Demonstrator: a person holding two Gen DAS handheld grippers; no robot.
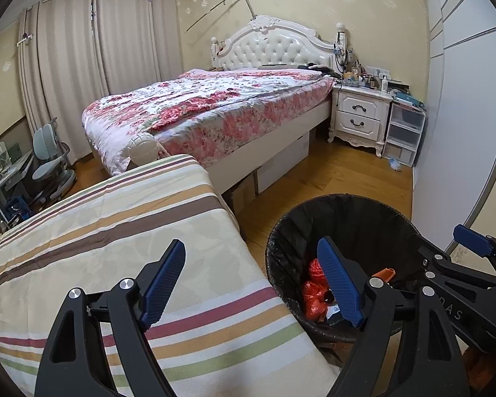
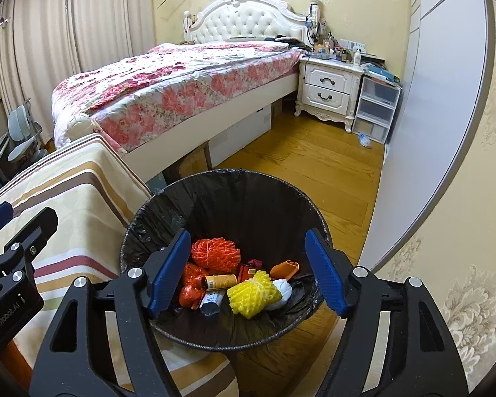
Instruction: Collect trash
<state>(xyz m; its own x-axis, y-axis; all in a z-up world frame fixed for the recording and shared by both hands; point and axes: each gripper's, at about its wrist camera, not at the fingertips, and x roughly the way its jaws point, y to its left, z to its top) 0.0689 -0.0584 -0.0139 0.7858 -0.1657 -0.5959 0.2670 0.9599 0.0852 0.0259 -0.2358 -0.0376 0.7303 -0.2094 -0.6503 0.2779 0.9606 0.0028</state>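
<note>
Right-wrist view, lower centre: a round waste bin (image 2: pixel 142 228) lined with a black bag stands on the wooden floor (image 2: pixel 314 162), just beside a striped bedcover (image 2: pixel 82 192) at left. Its contents form a loose heap: an orange mesh bundle (image 2: pixel 216 251), a yellow foam fruit net (image 2: pixel 253 292) on top, a small brown-capped tube (image 2: pixel 220 281), an orange plastic piece (image 2: pixel 284 268), a white wad (image 2: pixel 284 292) and crumpled red-orange wrappers (image 2: pixel 190 292). All appear light; the nets and wrappers look soft and compressible, best pinched across the bulk, whereas the tube is likely stiff, smooth and prone to roll, so a grasp across its middle would suit. The right tool (image 2: pixel 248 274) hovers above the bin with jaws wide and nothing between the pads. The left tool (image 1: pixel 251 284), seen in the left-wrist view at lower centre, is likewise wide and empty, straddling the bedcover edge and the bin rim. One pale scrap (image 2: pixel 363 139) lies on the floor at centre right beside the plastic drawers (image 2: pixel 377 106), possibly remaining trash.
</note>
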